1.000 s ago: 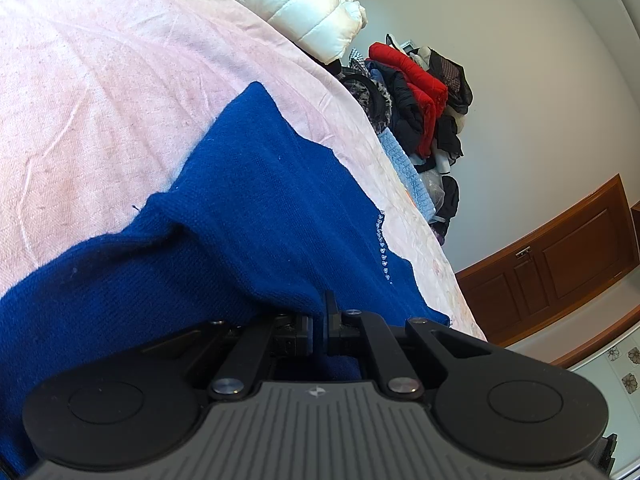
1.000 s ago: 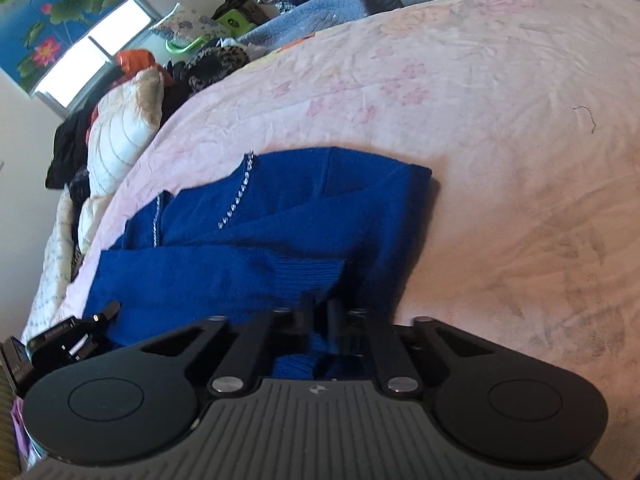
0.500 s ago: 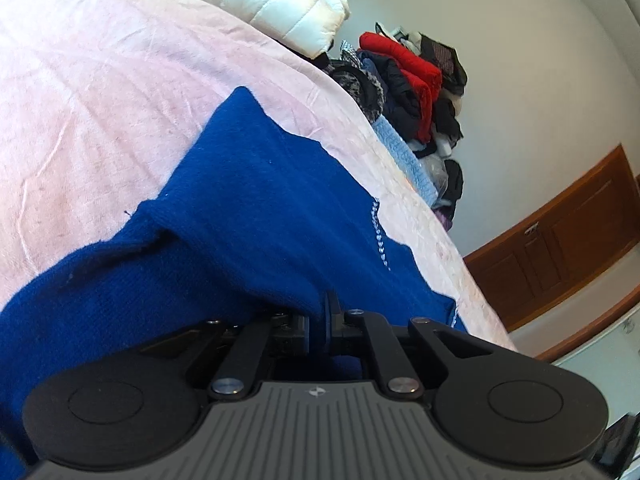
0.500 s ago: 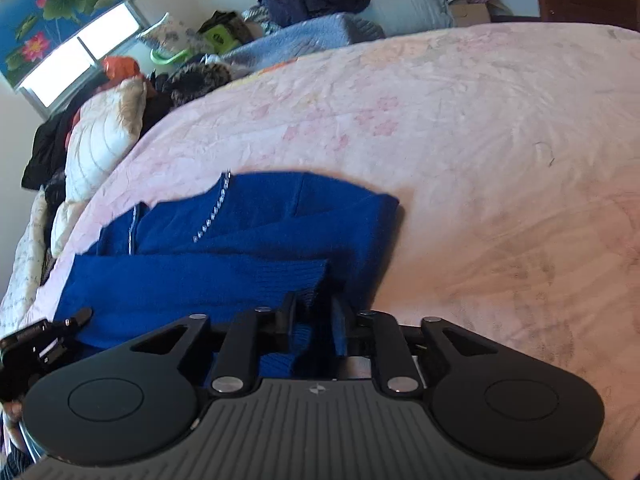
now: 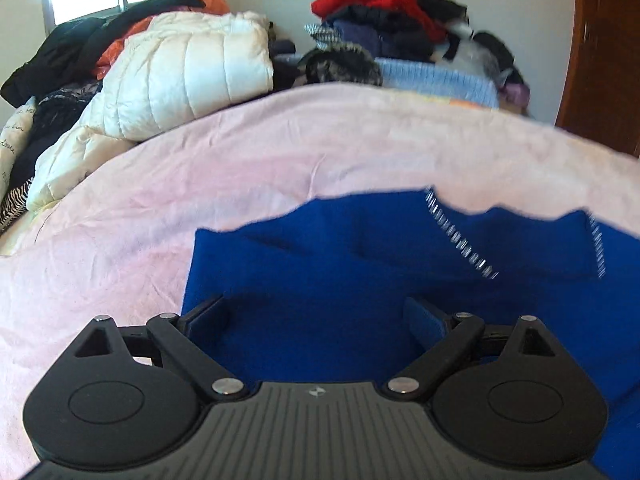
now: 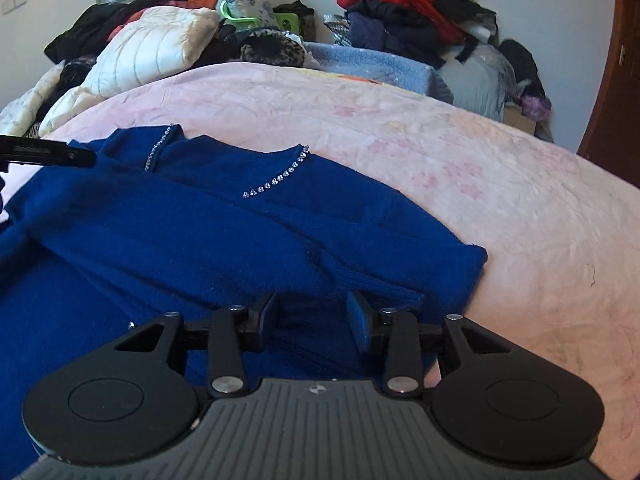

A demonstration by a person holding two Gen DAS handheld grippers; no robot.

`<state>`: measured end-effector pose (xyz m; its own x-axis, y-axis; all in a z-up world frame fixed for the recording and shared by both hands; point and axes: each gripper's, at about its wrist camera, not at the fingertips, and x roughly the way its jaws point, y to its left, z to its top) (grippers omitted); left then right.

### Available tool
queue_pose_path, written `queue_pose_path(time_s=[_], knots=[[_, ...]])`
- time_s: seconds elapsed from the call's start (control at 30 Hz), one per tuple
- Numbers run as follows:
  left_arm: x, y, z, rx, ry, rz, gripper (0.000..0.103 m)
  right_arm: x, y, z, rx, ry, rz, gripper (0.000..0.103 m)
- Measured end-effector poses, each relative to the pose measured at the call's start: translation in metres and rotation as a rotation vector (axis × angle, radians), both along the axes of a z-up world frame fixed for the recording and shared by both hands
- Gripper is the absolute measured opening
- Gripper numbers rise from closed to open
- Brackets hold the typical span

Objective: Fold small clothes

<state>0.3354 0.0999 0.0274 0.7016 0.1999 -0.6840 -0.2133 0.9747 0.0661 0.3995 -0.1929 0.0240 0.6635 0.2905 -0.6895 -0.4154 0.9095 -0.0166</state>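
A blue knit sweater (image 5: 340, 264) with a rhinestone neckline (image 6: 280, 178) lies folded on the pink bed sheet (image 5: 200, 168). My left gripper (image 5: 314, 316) hovers over the sweater's near left part. Its jaws are opening and stand wide apart, with nothing pressed between the pads. My right gripper (image 6: 314, 316) is over the sweater (image 6: 200, 232) near the folded sleeve cuff (image 6: 384, 288). Its jaws are opening too, and the cloth lies below them, free of the pads. A black part of the left gripper (image 6: 44, 154) pokes in at the left edge of the right wrist view.
A white puffer jacket (image 5: 180, 76) and dark clothes are heaped at the bed's far left. A light-blue blanket (image 5: 436, 80) and a pile of red and dark garments (image 5: 384, 12) lie behind. A wooden door (image 5: 600, 60) stands on the right. Bare sheet (image 6: 500, 200) spreads right of the sweater.
Both grippers were shut on the blue sweater and have let go, their jaws now spread. Both views have rolled to level, and the sweater lies loose on the bed.
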Motion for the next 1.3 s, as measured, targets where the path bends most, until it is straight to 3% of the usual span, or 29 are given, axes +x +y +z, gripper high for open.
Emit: queue_pose_path(time_s=[0.03, 0.1, 0.27, 0.37, 0.5, 0.53, 0.6, 0.73, 0.93, 1.0, 1.03, 1.07, 1.1, 1.13, 1.17, 1.2, 1.23, 1.3], knots=[[-0.007, 0.006, -0.009, -0.027, -0.059, -0.002, 0.098, -0.003, -0.002, -0.002, -0.001, -0.014, 0.01, 0.044], [-0.008, 0.013, -0.011, -0.051, -0.061, -0.007, 0.099, -0.005, -0.01, -0.004, 0.031, -0.012, 0.009, 0.044], [-0.004, 0.005, -0.009, -0.013, -0.058, 0.006, 0.101, -0.007, -0.01, -0.007, 0.032, -0.039, 0.014, 0.045], [-0.024, 0.005, 0.001, 0.007, -0.103, 0.046, 0.1, -0.008, -0.012, 0.0, 0.06, -0.023, -0.016, 0.048], [-0.043, 0.013, 0.03, -0.057, -0.18, -0.001, 0.1, -0.021, -0.035, 0.027, 0.273, -0.022, -0.052, 0.071], [-0.038, 0.014, 0.039, -0.045, -0.179, -0.007, 0.1, -0.021, -0.035, 0.034, 0.271, -0.042, -0.035, 0.08], [-0.013, 0.014, 0.05, -0.007, -0.138, -0.034, 0.1, -0.009, -0.027, 0.043, 0.191, -0.069, -0.011, 0.086], [0.054, 0.004, 0.042, 0.109, -0.002, -0.096, 0.099, 0.043, -0.005, 0.047, 0.08, -0.081, 0.034, 0.083], [0.103, -0.031, 0.011, 0.251, 0.081, -0.319, 0.098, 0.118, 0.032, 0.027, 0.019, -0.046, 0.107, 0.083], [0.105, -0.035, 0.007, 0.268, 0.06, -0.356, 0.098, 0.137, 0.042, 0.014, -0.025, 0.008, 0.142, 0.083], [0.106, -0.033, 0.007, 0.249, 0.06, -0.377, 0.083, 0.142, 0.045, 0.007, -0.047, 0.035, 0.16, 0.082], [0.107, -0.031, 0.009, 0.202, 0.065, -0.402, 0.042, 0.146, 0.049, 0.0, -0.064, 0.059, 0.179, 0.082], [0.109, -0.029, 0.011, 0.151, 0.075, -0.432, 0.02, 0.147, 0.049, -0.002, -0.05, 0.059, 0.194, 0.073], [0.11, -0.033, 0.01, 0.163, 0.084, -0.446, 0.009, 0.146, 0.049, -0.002, -0.024, 0.065, 0.209, 0.054], [0.107, -0.04, 0.008, 0.226, 0.08, -0.471, 0.006, 0.144, 0.049, -0.001, 0.005, 0.074, 0.225, 0.043], [0.104, -0.047, 0.005, 0.278, 0.072, -0.493, 0.005, 0.142, 0.05, 0.001, 0.021, 0.073, 0.234, 0.02], [0.101, -0.054, 0.003, 0.326, 0.061, -0.501, 0.005, 0.142, 0.051, 0.002, 0.026, 0.078, 0.236, 0.013], [0.099, -0.058, 0.003, 0.376, 0.039, -0.482, 0.004, 0.144, 0.049, 0.004, 0.055, 0.098, 0.212, 0.012]])
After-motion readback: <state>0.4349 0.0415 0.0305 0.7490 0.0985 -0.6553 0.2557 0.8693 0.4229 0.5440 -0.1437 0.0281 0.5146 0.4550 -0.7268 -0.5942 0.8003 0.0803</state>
